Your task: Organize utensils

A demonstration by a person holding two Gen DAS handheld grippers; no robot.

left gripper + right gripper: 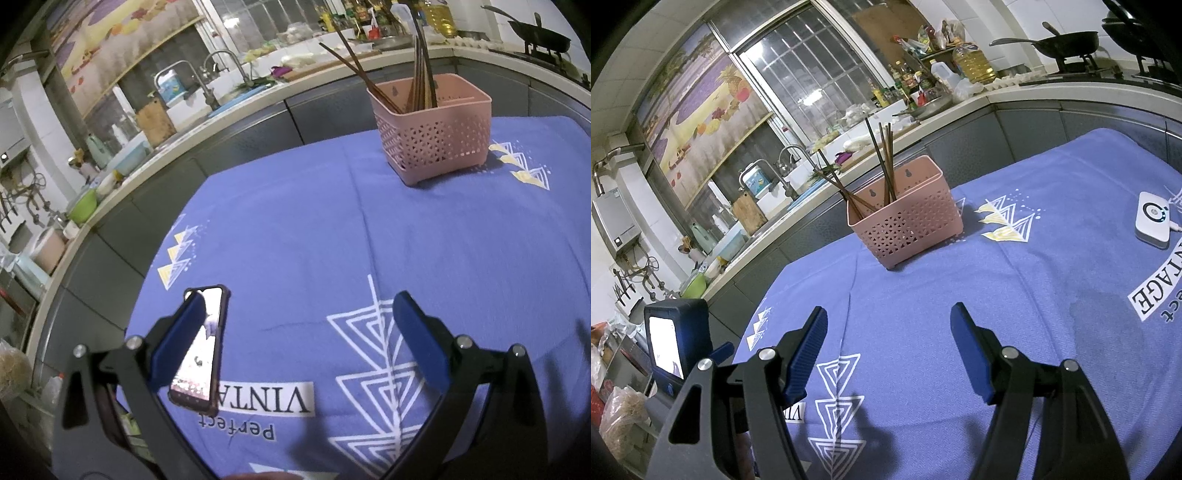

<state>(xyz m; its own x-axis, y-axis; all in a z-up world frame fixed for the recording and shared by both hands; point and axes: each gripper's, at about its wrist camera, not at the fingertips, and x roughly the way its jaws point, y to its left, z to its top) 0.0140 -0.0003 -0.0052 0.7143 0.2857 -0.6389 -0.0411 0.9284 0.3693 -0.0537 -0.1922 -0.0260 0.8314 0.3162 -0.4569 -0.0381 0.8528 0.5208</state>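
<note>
A pink perforated utensil basket (434,136) stands on the far side of the blue tablecloth (295,240); it also shows in the right wrist view (908,221). Several dark chopsticks (421,74) stand in it, some leaning left (882,162). My left gripper (299,314) is open and empty, low over the cloth, well short of the basket. My right gripper (890,325) is open and empty, also above the cloth in front of the basket.
A phone (201,350) with a lit screen lies on the cloth by my left finger. A white device (1152,218) with a cable lies at the right. A kitchen counter (236,107) with sink and bottles runs behind the table. The other gripper's camera body (677,339) is at the left.
</note>
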